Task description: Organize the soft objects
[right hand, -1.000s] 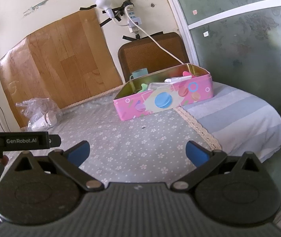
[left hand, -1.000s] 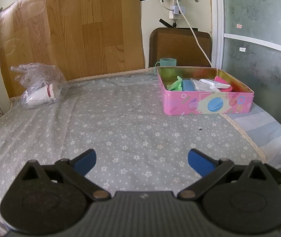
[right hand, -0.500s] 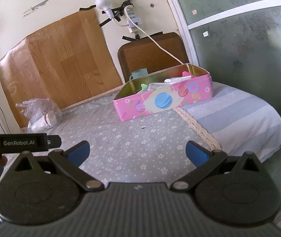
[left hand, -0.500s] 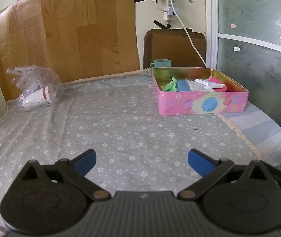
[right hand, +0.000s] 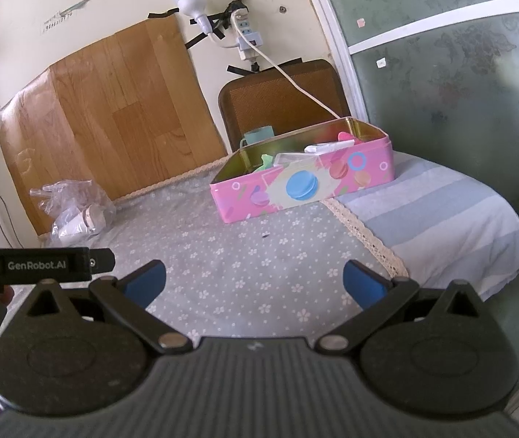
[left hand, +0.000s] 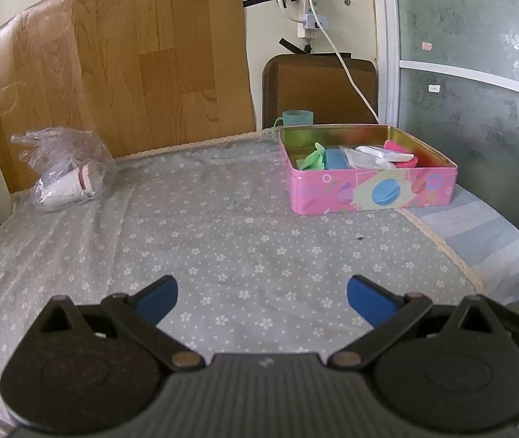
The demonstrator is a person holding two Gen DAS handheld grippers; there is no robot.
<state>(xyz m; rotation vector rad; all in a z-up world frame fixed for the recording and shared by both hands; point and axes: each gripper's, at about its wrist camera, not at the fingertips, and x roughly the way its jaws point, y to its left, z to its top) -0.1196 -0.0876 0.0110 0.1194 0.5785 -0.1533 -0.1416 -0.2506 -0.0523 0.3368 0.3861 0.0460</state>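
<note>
A pink tin box (left hand: 372, 191) (right hand: 295, 186) stands at the far right of the flowered tablecloth. Inside it lie several soft pieces: a green one (left hand: 310, 160), a blue one (left hand: 335, 158), a white packet (left hand: 383, 152) and a pink one (left hand: 401, 148). My left gripper (left hand: 261, 297) hovers low over the near part of the cloth, open and empty, well short of the box. My right gripper (right hand: 254, 279) is open and empty too, near the table's front edge. The left gripper's body (right hand: 37, 264) shows at the left of the right wrist view.
A crumpled clear plastic bag (left hand: 64, 171) (right hand: 75, 208) holding a white cup lies at the far left. A teal mug (left hand: 295, 118) stands behind the box, before a brown chair back (left hand: 317, 89). A striped cloth (right hand: 438, 215) covers the table's right end beside a glass door.
The left gripper has drawn back and turned slightly, so the box sits a little further left and smaller in its view. The right gripper has barely moved. Both stay open.
</note>
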